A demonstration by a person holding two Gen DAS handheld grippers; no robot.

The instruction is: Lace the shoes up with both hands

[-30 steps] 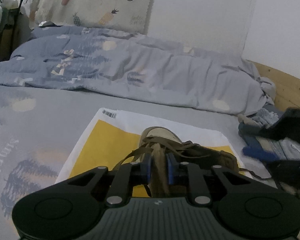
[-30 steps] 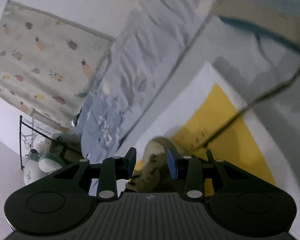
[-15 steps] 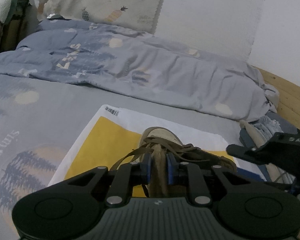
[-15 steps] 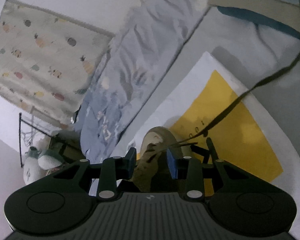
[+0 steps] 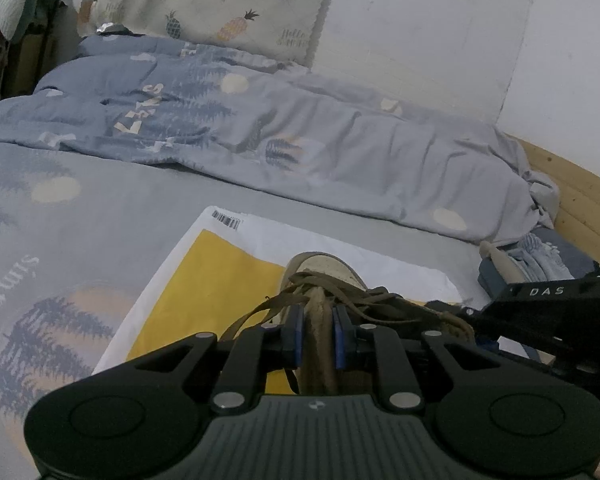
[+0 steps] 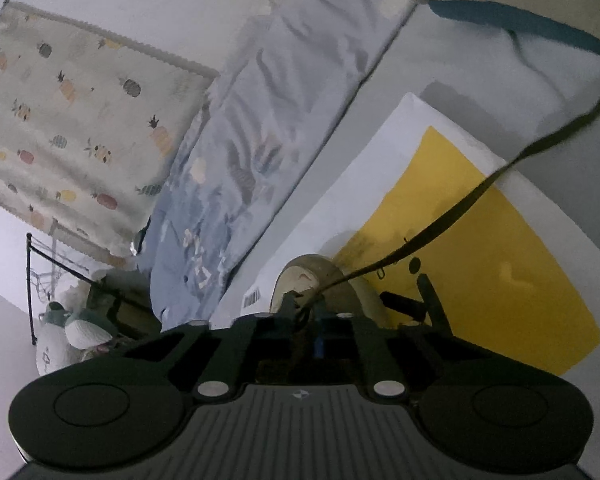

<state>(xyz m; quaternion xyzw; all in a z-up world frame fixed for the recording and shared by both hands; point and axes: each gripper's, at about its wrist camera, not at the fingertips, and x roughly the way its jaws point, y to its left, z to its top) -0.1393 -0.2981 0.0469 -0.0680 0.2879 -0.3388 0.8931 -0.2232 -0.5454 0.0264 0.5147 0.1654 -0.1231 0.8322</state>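
Right wrist view is showing the right tool (image 6: 306,312) having just closed its jaws on the brown lace (image 6: 472,196), which is now running taut away to the upper right; the lace end looks caught, so pulling it through can begin. Left tool (image 5: 315,330) is staying narrow, pinching the shoe's tongue (image 5: 319,344). Tan and worn, the shoe (image 5: 328,276) is lying on a yellow-and-white bag (image 5: 220,272) on the bed (image 5: 100,208), laces loose and tangled.
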